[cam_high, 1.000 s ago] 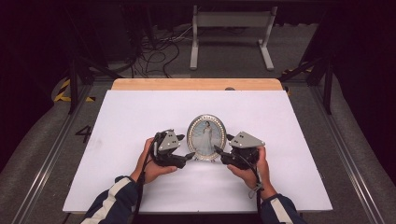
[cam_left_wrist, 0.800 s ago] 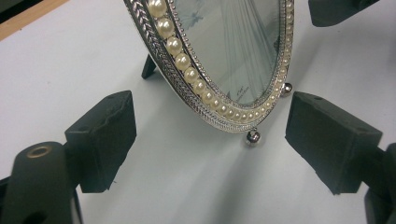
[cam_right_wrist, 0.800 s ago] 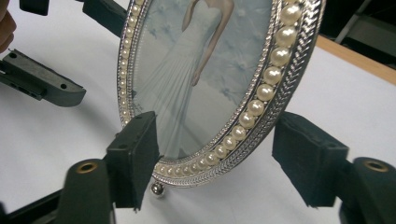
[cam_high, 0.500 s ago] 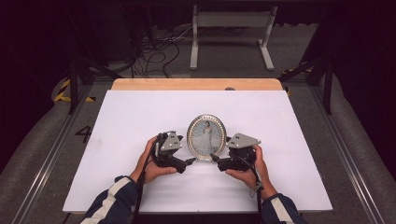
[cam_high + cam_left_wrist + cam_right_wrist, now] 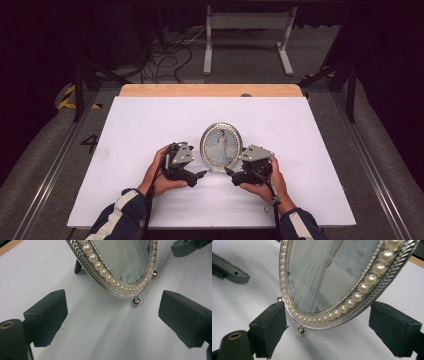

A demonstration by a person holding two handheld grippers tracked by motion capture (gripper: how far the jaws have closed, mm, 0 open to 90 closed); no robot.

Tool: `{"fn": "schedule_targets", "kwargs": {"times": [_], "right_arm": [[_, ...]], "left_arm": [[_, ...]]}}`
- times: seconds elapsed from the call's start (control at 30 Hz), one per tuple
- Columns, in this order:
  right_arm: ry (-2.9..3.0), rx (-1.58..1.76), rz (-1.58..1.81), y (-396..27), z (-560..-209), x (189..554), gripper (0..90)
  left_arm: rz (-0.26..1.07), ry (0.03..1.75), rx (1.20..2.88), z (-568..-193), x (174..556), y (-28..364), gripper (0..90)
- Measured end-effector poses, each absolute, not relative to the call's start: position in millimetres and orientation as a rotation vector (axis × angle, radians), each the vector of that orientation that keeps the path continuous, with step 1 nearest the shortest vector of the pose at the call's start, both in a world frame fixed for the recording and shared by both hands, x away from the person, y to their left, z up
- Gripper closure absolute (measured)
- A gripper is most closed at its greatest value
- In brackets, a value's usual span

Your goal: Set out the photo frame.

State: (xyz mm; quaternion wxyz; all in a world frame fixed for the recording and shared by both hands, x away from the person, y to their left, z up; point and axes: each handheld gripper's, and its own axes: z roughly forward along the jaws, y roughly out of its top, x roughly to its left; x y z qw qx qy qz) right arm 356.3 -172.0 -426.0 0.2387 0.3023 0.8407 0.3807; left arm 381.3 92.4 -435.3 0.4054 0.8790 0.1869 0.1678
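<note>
An oval silver picture frame with a pearl rim stands upright on the white table, propped on its back leg. My left gripper lies just left of the frame's foot and my right gripper just right of it, tips pointing inward. The left gripper has just been opening; its jaws stand wide and the frame sits beyond them, not between. The right gripper has also just been opening; the frame's lower rim lies between its pads, with the right pad clearly apart from it.
A wooden strip edges the table's far side. Beyond it on the floor stand a white metal stand and a tangle of cables. Metal rails run along both sides of the table.
Both grippers' jaws have spread and their tips have drawn back a little from the frame's lower sides toward the person. The frame stays upright in place.
</note>
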Motion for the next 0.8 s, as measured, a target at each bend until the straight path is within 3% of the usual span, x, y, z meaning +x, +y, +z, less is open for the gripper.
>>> {"fn": "schedule_targets", "kwargs": {"times": [0.8], "right_arm": [[2.279, 0.786, 0.976, -184, -430, 343, 16.2]], "left_arm": [[0.506, 0.455, 2.208, -428, 364, 117, 8.5]]}}
